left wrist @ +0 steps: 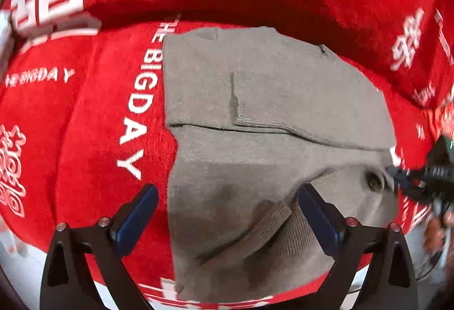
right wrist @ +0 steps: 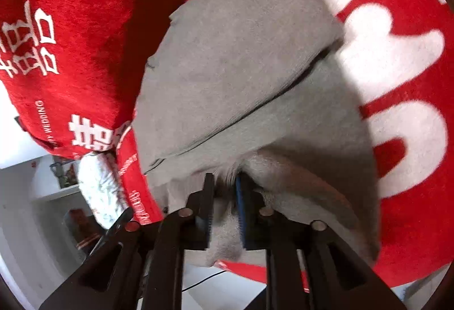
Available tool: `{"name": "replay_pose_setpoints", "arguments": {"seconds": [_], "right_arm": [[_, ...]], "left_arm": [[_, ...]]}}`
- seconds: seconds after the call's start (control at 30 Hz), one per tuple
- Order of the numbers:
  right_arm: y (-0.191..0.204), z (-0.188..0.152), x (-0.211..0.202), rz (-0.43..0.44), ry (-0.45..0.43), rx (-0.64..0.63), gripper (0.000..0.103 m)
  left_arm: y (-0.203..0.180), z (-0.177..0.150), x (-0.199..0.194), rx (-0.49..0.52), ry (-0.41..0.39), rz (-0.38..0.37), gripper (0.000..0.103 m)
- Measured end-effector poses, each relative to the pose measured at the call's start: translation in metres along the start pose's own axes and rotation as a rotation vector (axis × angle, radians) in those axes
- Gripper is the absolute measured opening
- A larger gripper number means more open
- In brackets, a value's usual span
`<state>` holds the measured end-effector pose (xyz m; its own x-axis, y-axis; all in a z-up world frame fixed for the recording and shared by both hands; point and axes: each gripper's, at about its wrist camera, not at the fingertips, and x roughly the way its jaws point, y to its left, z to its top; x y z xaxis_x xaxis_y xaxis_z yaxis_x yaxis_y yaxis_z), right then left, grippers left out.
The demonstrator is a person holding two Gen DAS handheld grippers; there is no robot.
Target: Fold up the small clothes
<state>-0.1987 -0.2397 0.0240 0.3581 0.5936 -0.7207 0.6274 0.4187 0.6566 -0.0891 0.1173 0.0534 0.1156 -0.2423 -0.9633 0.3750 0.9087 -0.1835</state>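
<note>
Grey garment (left wrist: 269,117) lies under spread left fingers (left wrist: 142,213); right fingers (right wrist: 208,202) pinch its edge

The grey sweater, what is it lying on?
The grey sweater lies on a red blanket with white lettering. Whatever is beneath the blanket stays covered.

Grey knit garment (left wrist: 269,117), plain, with a ribbed brownish-grey cuff (left wrist: 272,227) toward 6 o'clock and a dark button (left wrist: 374,182) at 4 o'clock. Red plush blanket (left wrist: 85,145) beneath it, printed in white with the words "THE BIG DAY" at 9 o'clock of the garment and with white double-happiness characters at 10 and 2 o'clock. Left gripper (left wrist: 227,213): black frame, dark blue pads. Right gripper (right wrist: 224,205): black frame, blue pad; large white motifs on the red blanket at 3 o'clock.
</note>
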Motion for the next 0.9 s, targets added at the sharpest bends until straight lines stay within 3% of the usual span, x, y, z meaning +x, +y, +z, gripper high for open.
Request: {"name": "replay_pose_setpoints", "arguments": {"seconds": [0.03,0.1,0.2,0.43,0.47,0.5,0.53,0.67,0.9], "right_arm": [[-0.001,0.003,-0.004,-0.025,-0.009,-0.007,0.038],[0.000,0.007,-0.011,-0.062,-0.027,-0.032,0.046],[0.008,0.010,-0.016,-0.143,-0.031,-0.116,0.046],[0.037,0.000,-0.002,-0.314,-0.006,-0.362,0.051],[0.042,-0.002,0.002,-0.340,-0.003,-0.399,0.051],[0.045,-0.003,0.004,-0.360,-0.002,-0.427,0.051],[0.050,-0.004,0.008,-0.386,0.001,-0.463,0.051],[0.060,-0.005,0.018,-0.451,0.022,-0.560,0.054],[0.065,-0.024,0.029,-0.513,0.065,-0.687,0.058]], "left_arm": [[-0.002,-0.004,0.000,0.029,0.018,0.000,0.099],[-0.009,-0.011,0.005,0.096,0.049,0.026,0.098],[-0.013,-0.021,0.016,0.184,0.099,0.053,0.098],[-0.029,-0.035,0.042,0.361,0.196,0.002,0.098],[-0.031,-0.035,0.046,0.375,0.203,-0.002,0.089],[-0.032,-0.034,0.051,0.380,0.224,-0.016,0.082],[-0.031,-0.033,0.054,0.374,0.236,-0.026,0.081],[-0.022,-0.029,0.055,0.347,0.239,-0.065,0.081],[-0.003,-0.031,0.044,0.331,0.243,-0.061,0.081]]}}
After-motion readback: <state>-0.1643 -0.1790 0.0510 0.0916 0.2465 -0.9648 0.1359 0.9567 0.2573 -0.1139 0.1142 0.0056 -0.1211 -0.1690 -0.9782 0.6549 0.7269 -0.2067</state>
